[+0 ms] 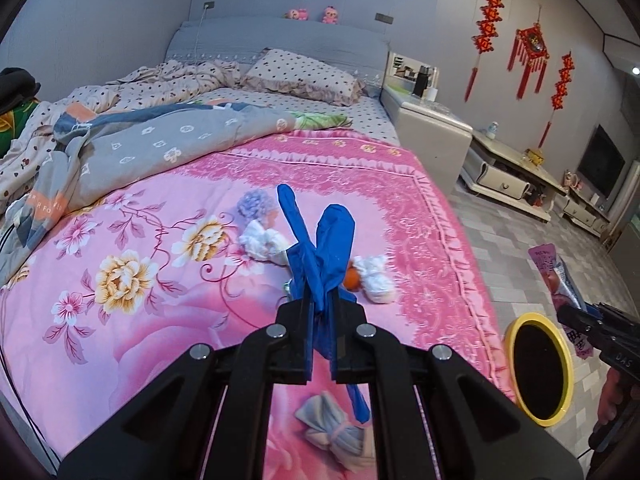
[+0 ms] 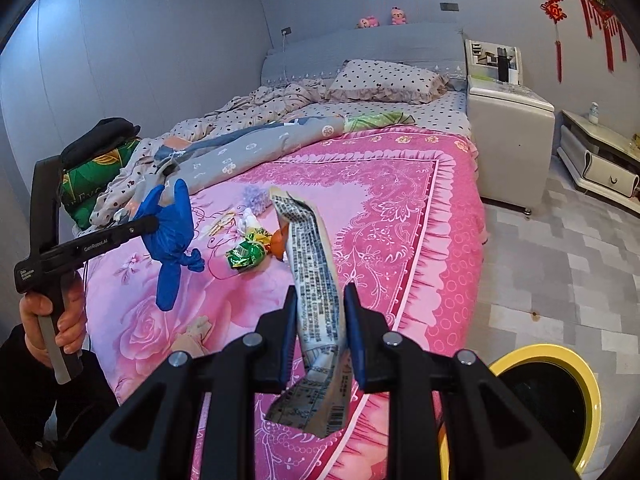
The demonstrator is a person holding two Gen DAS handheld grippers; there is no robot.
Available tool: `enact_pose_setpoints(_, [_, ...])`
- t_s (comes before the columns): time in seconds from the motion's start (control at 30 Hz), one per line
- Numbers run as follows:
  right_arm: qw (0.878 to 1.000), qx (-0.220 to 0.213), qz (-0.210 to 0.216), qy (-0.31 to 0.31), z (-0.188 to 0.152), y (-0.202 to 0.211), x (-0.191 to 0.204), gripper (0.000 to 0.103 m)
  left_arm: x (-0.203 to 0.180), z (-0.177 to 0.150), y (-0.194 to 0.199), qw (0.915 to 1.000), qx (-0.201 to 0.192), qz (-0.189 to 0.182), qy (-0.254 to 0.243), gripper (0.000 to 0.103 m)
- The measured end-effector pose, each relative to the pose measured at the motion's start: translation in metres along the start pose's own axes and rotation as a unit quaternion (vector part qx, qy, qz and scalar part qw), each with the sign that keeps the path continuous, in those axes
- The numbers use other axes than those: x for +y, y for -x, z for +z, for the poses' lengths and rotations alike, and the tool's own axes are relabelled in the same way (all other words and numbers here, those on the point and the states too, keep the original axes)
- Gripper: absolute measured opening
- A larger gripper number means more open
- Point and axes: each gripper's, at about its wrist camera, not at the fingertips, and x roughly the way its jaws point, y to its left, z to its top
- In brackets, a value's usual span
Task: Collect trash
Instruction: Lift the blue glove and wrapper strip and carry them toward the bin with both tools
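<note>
- The bed [image 1: 400, 184] fills most of both views, its pink flowered cover running from the lower left toward a grey headboard at the upper centre, with a dotted pillow [image 1: 300, 76] below the headboard and a crumpled grey quilt [image 1: 168, 136] at the left.
- A white bedside cabinet [image 2: 508, 144] stands at the upper right of the right wrist view, just beside the bed.
- A bin with a yellow rim [image 2: 588, 392] sits on the tiled floor at the lower right of both views, close by the corner of the bed.
- The left gripper [image 1: 320, 312] rises from the bottom centre of its own view, pressed together on a blue rubber glove [image 1: 316, 256], whose fingers stick up above the tips while the rest hangs below; in the right wrist view a hand [image 2: 52, 316] at the left edge holds it above the bed.
- The right gripper [image 2: 320, 320], at the bottom centre of its view, pinches a long printed snack wrapper [image 2: 316, 280] that stands up between the pads and droops beneath them.
- At the middle of the cover lie a doll with lilac hair [image 1: 260, 220], white crumpled tissue [image 1: 376, 276], a small orange fruit [image 1: 352, 280] and a green sweet wrapper [image 2: 246, 254].
- A tied grey cloth bundle [image 1: 332, 424] lies on the cover at the bottom centre of the left wrist view.
</note>
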Motion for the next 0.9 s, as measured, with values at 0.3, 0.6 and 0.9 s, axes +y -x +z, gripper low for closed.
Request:
enact_pose_setpoints(0.3, [0.999,-0.028,-0.016,-0.027,-0.001,0.032,-0.012,0.021,-0.055,0.006,0.022,0.9988,-0.012,-0.035,-0.031,0.004])
enact_pose_setpoints(0.6, [0.997,-0.058,-0.029,-0.049,0.000,0.067,-0.032,0.021,-0.111,0.012,0.027,0.9946,-0.014,-0.084,-0.059,0.004])
enact_pose_setpoints(0.9, [0.991,-0.093,-0.064,-0.071,-0.001,0.108,-0.058,0.021,-0.170,0.013,0.024,0.9872,-0.005,-0.134,-0.086,0.004])
